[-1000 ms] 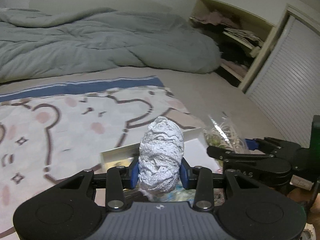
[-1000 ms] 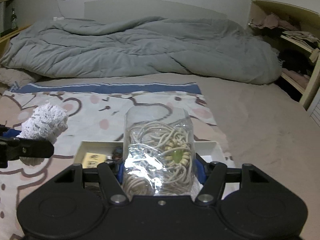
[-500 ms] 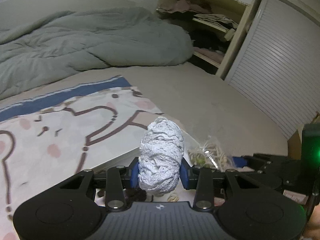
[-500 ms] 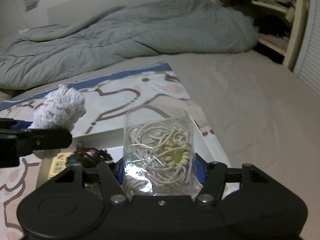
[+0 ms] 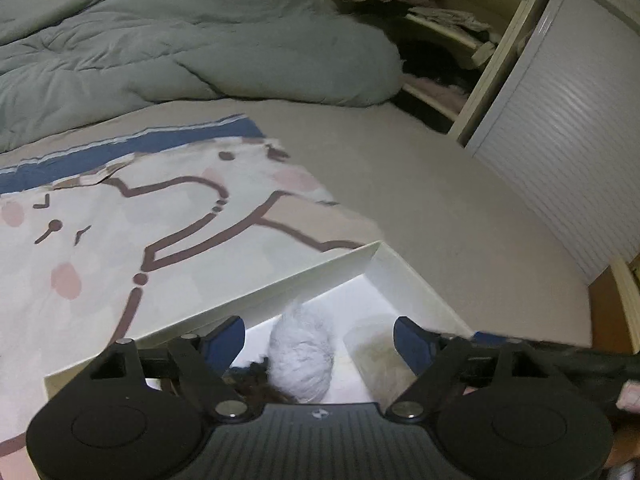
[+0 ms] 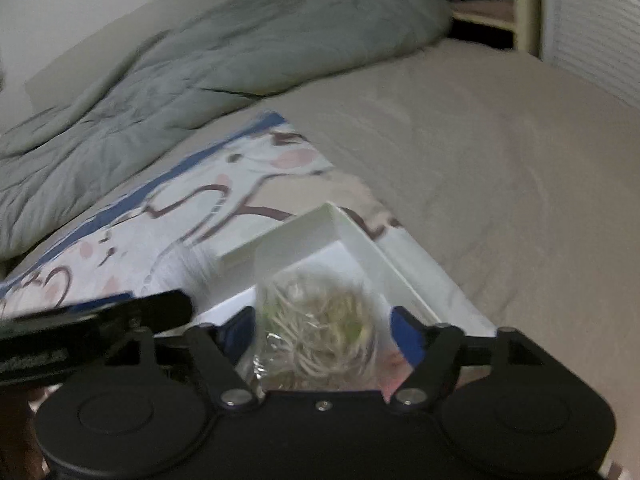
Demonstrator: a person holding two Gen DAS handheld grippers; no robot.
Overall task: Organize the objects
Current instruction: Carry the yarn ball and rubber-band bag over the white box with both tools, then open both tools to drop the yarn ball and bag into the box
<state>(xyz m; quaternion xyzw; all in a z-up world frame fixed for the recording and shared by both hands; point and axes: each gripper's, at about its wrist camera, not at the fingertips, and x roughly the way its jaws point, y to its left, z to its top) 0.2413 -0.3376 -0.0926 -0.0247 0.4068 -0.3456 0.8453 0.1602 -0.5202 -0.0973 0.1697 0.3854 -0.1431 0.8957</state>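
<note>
Left wrist view: your left gripper [image 5: 319, 342] is hanging over the white tray [image 5: 304, 280], its fingers spread wide and grasping nothing. The white crumpled wad [image 5: 302, 360] is lying inside the tray between them, touching neither pad. It looks light, soft and fuzzy, so it should squash rather than slip; pinching across its fat middle seems the surest hold. Beside it in the tray sits a blurred clear packet, and some dark tangled stuff is lying near the wad's lower left edge. The tray is resting on a cartoon-print blanket [image 5: 120, 232] on the bed.

Right wrist view: your right gripper [image 6: 324, 330] is also standing with its fingers apart, the clear bag of cord [image 6: 320, 328] sitting loose between them over the tray's corner; whether a pad is touching it you cannot tell through the blur. The crinkly film is probably slick and the coiled cord inside limp, so a grip low across the bulk should serve best. A grey duvet [image 6: 180, 72] is bunched behind.
</note>
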